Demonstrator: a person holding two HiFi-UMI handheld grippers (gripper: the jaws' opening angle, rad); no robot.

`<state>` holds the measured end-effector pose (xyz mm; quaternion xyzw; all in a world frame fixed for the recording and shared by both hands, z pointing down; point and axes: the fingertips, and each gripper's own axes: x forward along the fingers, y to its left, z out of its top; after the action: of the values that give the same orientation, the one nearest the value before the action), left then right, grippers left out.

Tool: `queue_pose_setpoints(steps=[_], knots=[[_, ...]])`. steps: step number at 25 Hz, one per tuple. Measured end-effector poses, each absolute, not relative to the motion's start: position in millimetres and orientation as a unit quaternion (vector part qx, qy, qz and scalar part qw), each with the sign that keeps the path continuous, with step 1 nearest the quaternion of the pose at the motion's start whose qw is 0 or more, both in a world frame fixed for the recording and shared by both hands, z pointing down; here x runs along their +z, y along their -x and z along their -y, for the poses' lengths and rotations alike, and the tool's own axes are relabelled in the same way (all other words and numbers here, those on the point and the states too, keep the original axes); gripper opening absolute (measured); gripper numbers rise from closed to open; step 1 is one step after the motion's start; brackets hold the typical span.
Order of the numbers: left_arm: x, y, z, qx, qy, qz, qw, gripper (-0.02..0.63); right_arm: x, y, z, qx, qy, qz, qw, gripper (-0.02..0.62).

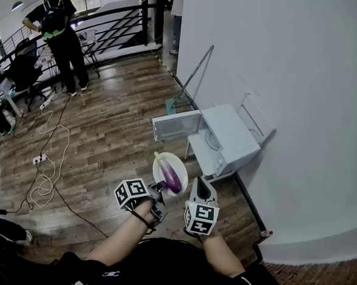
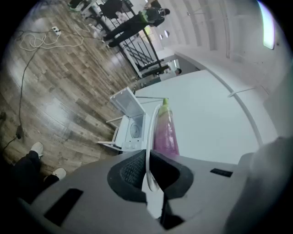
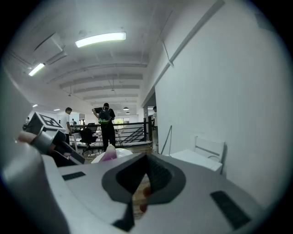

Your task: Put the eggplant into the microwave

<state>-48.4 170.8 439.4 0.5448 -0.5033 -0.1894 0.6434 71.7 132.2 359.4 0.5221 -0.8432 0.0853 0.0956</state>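
Your left claw [image 2: 147, 167] clamped on the rim of the white plate [image 1: 161, 166], purple eggplant [image 1: 173, 178] lying on it, your right claw [image 3: 145, 176] closed and empty, open microwave [image 1: 231, 136] just beyond

The light on my feeds is bright and even. Above my right claw [image 3: 145, 160] a ceiling strip lamp [image 3: 100, 39] burns white, nearly blown out. Far ahead of it the daylight behind the railing [image 3: 132, 132] is washed out. Left of my left claw [image 2: 147, 157] the wood floor [image 2: 55, 105] carries a pale sheen. Both claw views bend hard and go black at the corners. Each claw's own body is soft at the lens, and so is the plate [image 2: 147, 137] rim pinched in the left one. Shadows are faint.
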Motion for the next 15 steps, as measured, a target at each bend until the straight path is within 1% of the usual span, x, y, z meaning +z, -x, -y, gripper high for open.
queue_pose_setpoints(steps=[6,15], knots=[[441.5,51.6,-168.9,-0.191,-0.544,0.498,0.647,0.015,366.1,-66.7,-134.4,0.083,-0.522,0.842,0.106,0.006],[443.7,62.0,-177.5,-0.186,-0.548,0.488,0.653,0.015,364.1,-53.5,-143.5,0.083,-0.529,0.839,0.102,0.006]])
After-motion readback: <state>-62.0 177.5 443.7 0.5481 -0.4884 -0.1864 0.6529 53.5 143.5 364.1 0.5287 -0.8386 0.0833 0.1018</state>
